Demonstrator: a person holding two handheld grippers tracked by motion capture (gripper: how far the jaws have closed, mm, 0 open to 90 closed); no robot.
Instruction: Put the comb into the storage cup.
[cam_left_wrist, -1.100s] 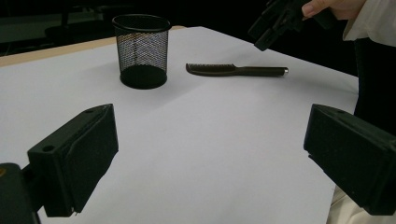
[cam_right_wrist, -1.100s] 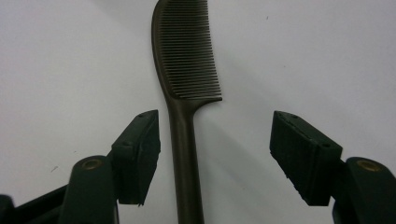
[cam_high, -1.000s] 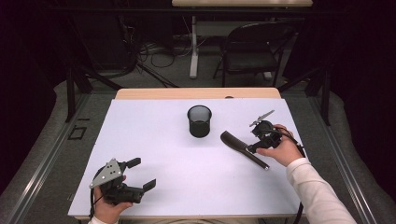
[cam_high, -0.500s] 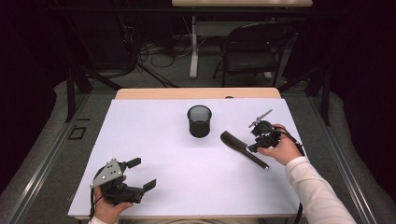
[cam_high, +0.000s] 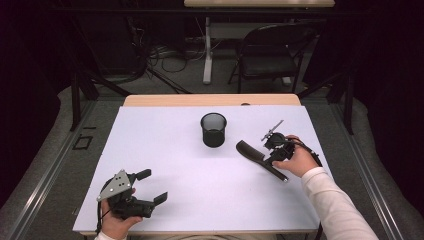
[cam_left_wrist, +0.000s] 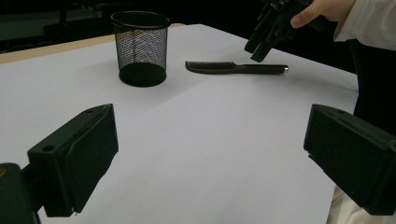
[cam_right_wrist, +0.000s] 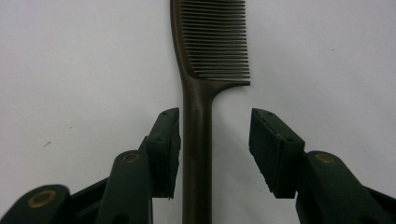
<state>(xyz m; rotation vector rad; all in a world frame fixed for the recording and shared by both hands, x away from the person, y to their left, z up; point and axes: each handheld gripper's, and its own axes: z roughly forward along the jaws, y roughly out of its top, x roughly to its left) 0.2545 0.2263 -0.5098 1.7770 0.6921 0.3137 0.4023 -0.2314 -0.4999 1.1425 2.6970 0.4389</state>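
Note:
A dark brown comb (cam_high: 252, 152) lies flat on the white table, right of a black mesh cup (cam_high: 213, 130). My right gripper (cam_high: 271, 158) points down over the comb's handle (cam_right_wrist: 198, 116). Its jaws have just been closing and now straddle the handle. The left pad sits right beside the handle, while a gap remains at the right pad. The comb's teeth (cam_right_wrist: 219, 42) lie beyond the jaws. My left gripper (cam_high: 153, 186) rests near the front left edge, open and holding nothing. From there I see the cup (cam_left_wrist: 140, 46), the comb (cam_left_wrist: 233, 68) and the right gripper (cam_left_wrist: 259, 51).
A white sheet (cam_high: 175, 150) covers the table, with a strip of wood showing at its far edge (cam_high: 210, 100). A black chair (cam_high: 270, 55) and cables stand on the floor beyond the table.
The right hand has shifted slightly left over the comb's handle. The left hand and gripper have stayed put, and the comb and cup have not moved.

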